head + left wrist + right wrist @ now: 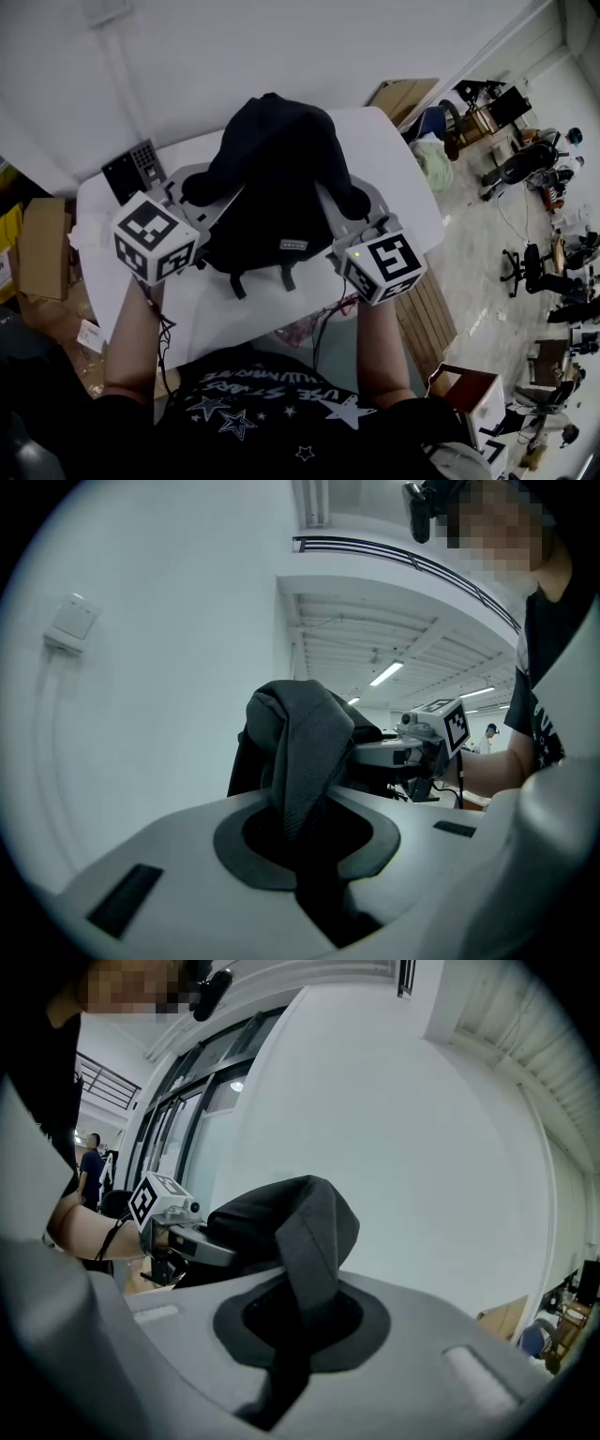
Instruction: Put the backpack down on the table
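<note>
Left gripper [302, 829]: clenched, its jaws nearly together on a grey strap [302, 752] that rises out of the gap and folds over at the top.
Right gripper [298, 1321]: clenched the same way on a second strap [314, 1241], which climbs from between the jaws and bends back toward the dark bulk behind it.
Backpack [272, 178]: black, held between the two grippers over the middle of the white tabletop [394, 159]. Its rounded top lies toward the far edge, and its short loose tabs hang toward the near edge.
Contact with the tabletop: I cannot tell from here (the bag covers its own underside in the head view, and neither gripper view looks beneath it).
Marker cube [153, 237]: it sits over the left gripper's body and blocks most of that gripper from above. The right one is covered the same way, so the grip reads only from the gripper views.
Pads: hidden in both gripper views, since the strap fabric fills the slot between the jaws.
Far left corner of the tabletop: a dark flat device with a keypad [136, 167], lying clear of the bag (too small to say what it is).
Cut off: the near edge of the tabletop is lost behind the person's forearms and chest.
</note>
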Tool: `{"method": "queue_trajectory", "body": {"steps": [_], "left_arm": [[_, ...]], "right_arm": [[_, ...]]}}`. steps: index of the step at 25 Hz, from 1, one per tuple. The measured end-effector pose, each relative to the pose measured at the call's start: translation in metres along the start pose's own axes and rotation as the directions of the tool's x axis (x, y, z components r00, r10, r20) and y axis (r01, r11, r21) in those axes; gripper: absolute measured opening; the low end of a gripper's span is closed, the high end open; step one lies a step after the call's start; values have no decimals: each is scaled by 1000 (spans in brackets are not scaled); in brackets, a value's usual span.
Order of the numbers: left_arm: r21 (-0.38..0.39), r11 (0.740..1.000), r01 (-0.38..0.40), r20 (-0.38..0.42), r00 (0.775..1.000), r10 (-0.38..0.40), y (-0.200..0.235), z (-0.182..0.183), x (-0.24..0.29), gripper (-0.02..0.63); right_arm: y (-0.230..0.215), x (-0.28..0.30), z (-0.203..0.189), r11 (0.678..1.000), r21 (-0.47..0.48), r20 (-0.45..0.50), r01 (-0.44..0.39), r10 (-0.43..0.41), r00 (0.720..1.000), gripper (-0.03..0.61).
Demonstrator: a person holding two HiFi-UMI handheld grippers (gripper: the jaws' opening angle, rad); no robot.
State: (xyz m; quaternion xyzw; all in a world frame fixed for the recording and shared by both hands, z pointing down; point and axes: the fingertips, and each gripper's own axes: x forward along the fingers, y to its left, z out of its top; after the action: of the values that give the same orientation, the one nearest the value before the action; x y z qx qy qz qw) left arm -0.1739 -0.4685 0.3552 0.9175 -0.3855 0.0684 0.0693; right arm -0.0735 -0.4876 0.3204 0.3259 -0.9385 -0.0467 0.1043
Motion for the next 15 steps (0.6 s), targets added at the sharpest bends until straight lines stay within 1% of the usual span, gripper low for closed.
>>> {"method": "queue_trajectory", "body": {"steps": [9,12,15], "left_arm": [[-58,998,5,15,1000,-5,13,-17,-2,55],[-72,997,8,29,1000,-6,13,-20,-3,57],[-82,996,18,45,999,-15,10,-23,-4,57]], "right_arm": [[5,13,-10,1000,3,-13,-19,19,1000,15],[7,13,-13,999,6,3,-48,48,999,15],[9,12,-17,997,35,17,-68,68,998,15]]}}
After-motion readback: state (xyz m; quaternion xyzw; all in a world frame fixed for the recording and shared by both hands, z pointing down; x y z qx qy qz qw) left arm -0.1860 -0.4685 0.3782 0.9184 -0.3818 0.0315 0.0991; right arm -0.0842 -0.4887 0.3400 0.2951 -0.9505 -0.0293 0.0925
